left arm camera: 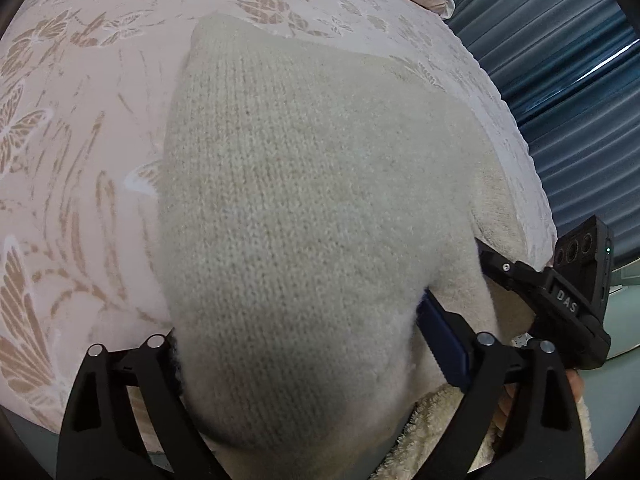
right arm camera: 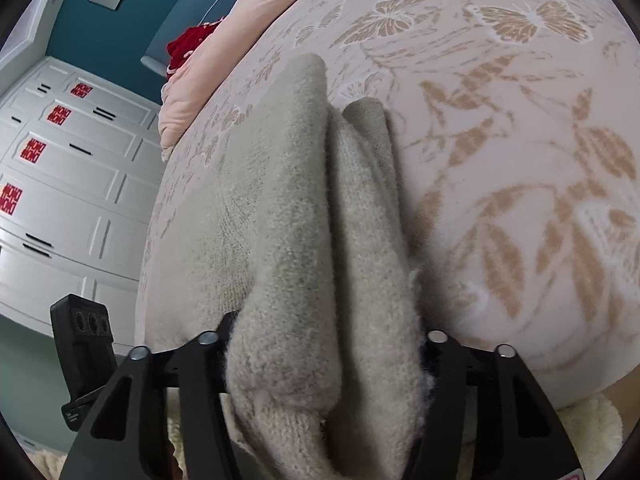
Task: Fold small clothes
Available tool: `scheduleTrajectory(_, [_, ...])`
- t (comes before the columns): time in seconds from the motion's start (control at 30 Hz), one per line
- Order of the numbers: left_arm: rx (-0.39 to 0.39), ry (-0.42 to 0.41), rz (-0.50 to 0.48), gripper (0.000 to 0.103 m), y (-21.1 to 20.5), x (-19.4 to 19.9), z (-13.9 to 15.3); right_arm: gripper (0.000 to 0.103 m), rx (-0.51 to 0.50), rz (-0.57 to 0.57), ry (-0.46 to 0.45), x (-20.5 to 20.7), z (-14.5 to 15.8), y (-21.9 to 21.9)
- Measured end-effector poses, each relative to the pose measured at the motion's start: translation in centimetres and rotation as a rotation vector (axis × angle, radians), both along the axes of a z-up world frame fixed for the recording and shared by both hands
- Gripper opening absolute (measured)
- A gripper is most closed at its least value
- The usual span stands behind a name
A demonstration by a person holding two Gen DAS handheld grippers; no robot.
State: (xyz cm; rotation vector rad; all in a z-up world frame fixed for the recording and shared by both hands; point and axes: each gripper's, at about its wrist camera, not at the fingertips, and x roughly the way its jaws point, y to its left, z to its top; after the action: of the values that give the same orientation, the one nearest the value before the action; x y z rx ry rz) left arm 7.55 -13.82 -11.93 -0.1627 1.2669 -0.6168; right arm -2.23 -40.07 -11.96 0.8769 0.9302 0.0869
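Observation:
A cream knitted garment (left arm camera: 304, 200) lies on a pink bedspread with a butterfly print (left arm camera: 80, 140). My left gripper (left arm camera: 296, 344) is shut on a raised fold of the knit, which bulges up between the jaws and hides the fingertips. A blue pad (left arm camera: 440, 340) shows at its right jaw. My right gripper (right arm camera: 324, 360) is shut on bunched layers of the same garment (right arm camera: 296, 208), which trail away over the bedspread (right arm camera: 520, 160). The right gripper (left arm camera: 560, 300) also shows at the lower right of the left wrist view, close beside the left gripper.
A pink pillow (right arm camera: 208, 80) and a red item (right arm camera: 192, 46) lie at the head of the bed. White cabinet doors (right arm camera: 68, 184) stand past the bed's edge. Blue curtains (left arm camera: 560, 60) hang beyond the other edge. A fluffy cream sleeve (left arm camera: 432, 432) sits below the grippers.

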Motion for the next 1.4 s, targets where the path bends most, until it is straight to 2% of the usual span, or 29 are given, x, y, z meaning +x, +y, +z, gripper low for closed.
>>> scheduleTrajectory(0.07, [0.007,-0.026,-0.019,0.076,0.0,-0.4,1.1,0.038,-0.005,-0.010,-0.024,-0.6,0.7,0.1])
scheduleTrajectory(0.1, [0.010,-0.035,-0.032,0.076,-0.1,-0.6,1.6,0.038,-0.016,-0.014,-0.021,-0.8,0.8,0.2])
scheduleTrajectory(0.13, [0.012,-0.034,-0.040,0.076,-0.2,-0.7,1.9,0.039,-0.030,-0.022,-0.005,-0.8,0.7,0.3])
scheduleTrajectory(0.17, [0.020,-0.023,-0.044,0.077,-0.3,-0.6,1.8,0.044,-0.036,-0.032,0.019,-0.6,0.5,0.4])
scheduleTrajectory(0.2, [0.034,-0.010,-0.045,0.078,-0.5,-0.4,1.5,0.048,-0.030,-0.030,0.036,-0.3,0.1,0.5])
scheduleTrajectory(0.23, [0.048,0.001,-0.040,0.081,-0.7,-0.2,1.1,0.057,-0.030,-0.027,0.047,-0.1,-0.1,0.5])
scheduleTrajectory(0.33, [0.081,0.038,-0.025,0.093,-1.2,0.3,-0.3,0.067,0.003,-0.020,0.049,0.5,-0.6,0.6])
scheduleTrajectory(0.43, [0.090,0.056,-0.010,0.098,-1.6,0.7,-0.7,0.074,0.044,-0.036,0.042,0.6,-0.9,0.4])
scheduleTrajectory(0.5, [0.103,0.059,-0.013,0.098,-2.0,0.8,-0.7,0.074,0.065,-0.059,0.042,0.7,-0.9,0.2])
scheduleTrajectory(0.53, [0.110,0.062,-0.019,0.098,-2.2,0.8,-0.6,0.067,0.064,-0.068,0.040,0.6,-0.9,0.3])
scheduleTrajectory(0.57, [0.112,0.065,-0.026,0.096,-2.3,0.8,-0.5,0.054,0.070,-0.070,0.038,0.6,-0.9,0.1])
scheduleTrajectory(0.63, [0.126,0.060,-0.040,0.089,-2.4,0.7,0.2,0.043,0.086,-0.092,0.027,0.2,-0.5,0.0])
scheduleTrajectory(0.7, [0.150,0.044,-0.060,0.080,-2.8,0.6,1.1,0.038,0.097,-0.113,0.011,-0.1,0.3,0.1])
scheduleTrajectory(0.77, [0.172,0.026,-0.084,0.066,-3.0,0.4,2.3,0.036,0.111,-0.132,-0.008,-0.6,1.3,0.3])
scheduleTrajectory(0.8, [0.172,0.017,-0.096,0.064,-3.0,0.3,3.0,0.036,0.114,-0.139,-0.019,-0.8,1.9,0.4])
scheduleTrajectory(0.97, [0.150,-0.052,-0.144,0.060,-3.5,-0.7,7.6,0.036,0.123,-0.172,-0.096,-2.8,6.5,0.8])
scheduleTrajectory(1.13, [0.054,-0.136,-0.173,0.059,-3.6,-1.9,13.4,0.036,0.060,-0.203,-0.222,-5.5,13.2,0.8])
scheduleTrajectory(1.27, [-0.034,-0.260,-0.212,0.059,-3.7,-3.4,19.7,0.036,0.002,-0.230,-0.387,-7.7,20.0,0.8])
scheduleTrajectory(1.4, [-0.118,-0.435,-0.234,0.059,-3.0,-5.1,27.2,0.036,-0.075,-0.234,-0.572,-9.2,27.1,1.8])
